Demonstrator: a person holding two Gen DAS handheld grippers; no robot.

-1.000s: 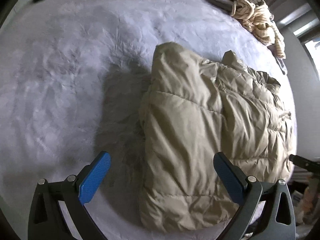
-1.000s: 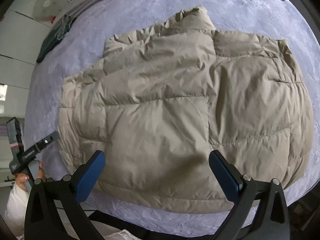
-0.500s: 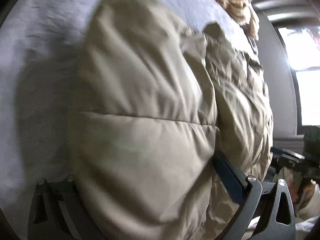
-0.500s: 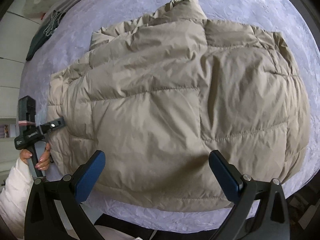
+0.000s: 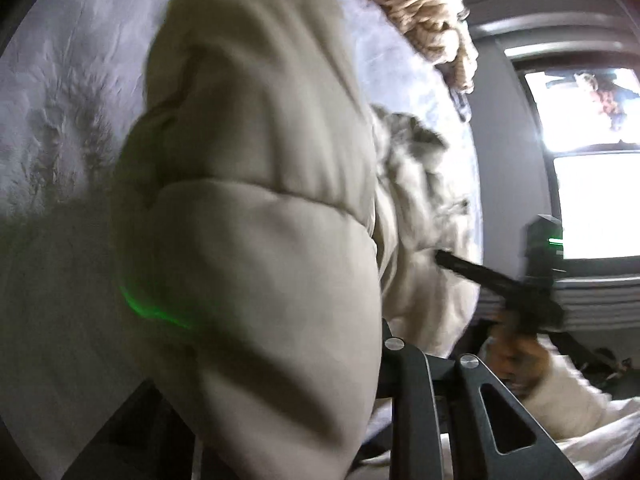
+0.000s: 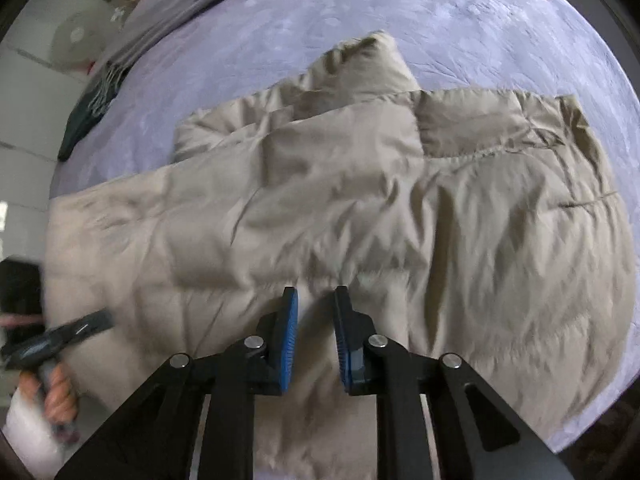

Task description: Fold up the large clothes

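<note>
A beige puffer jacket [image 6: 360, 208] lies spread on the lavender bed cover [image 6: 440, 20]. My right gripper [image 6: 316, 300] is at its near hem. The jaws are closing, and the blue pads [image 6: 290, 328] pinch a ridge of the fabric. In the left wrist view the jacket's side [image 5: 256, 200] is raised off the bed and bulges over my left gripper [image 5: 296, 344]. Its jaws are closing with the padded fabric between them; only one dark finger [image 5: 404, 380] shows. Each gripper also appears in the other's view, blurred, at the jacket's edge.
A cream knitted garment [image 5: 432, 12] is heaped at the bed's far edge, beside a bright window [image 5: 592, 160]. A dark green scarf [image 6: 92, 108] and a grey cloth [image 6: 160, 12] lie along the far left edge. A hand [image 6: 52, 392] in a white sleeve holds the left gripper.
Both grippers went from wide open to nearly closed on the jacket. The left one pushed into the jacket's side and raised it. The right one came down onto the near hem.
</note>
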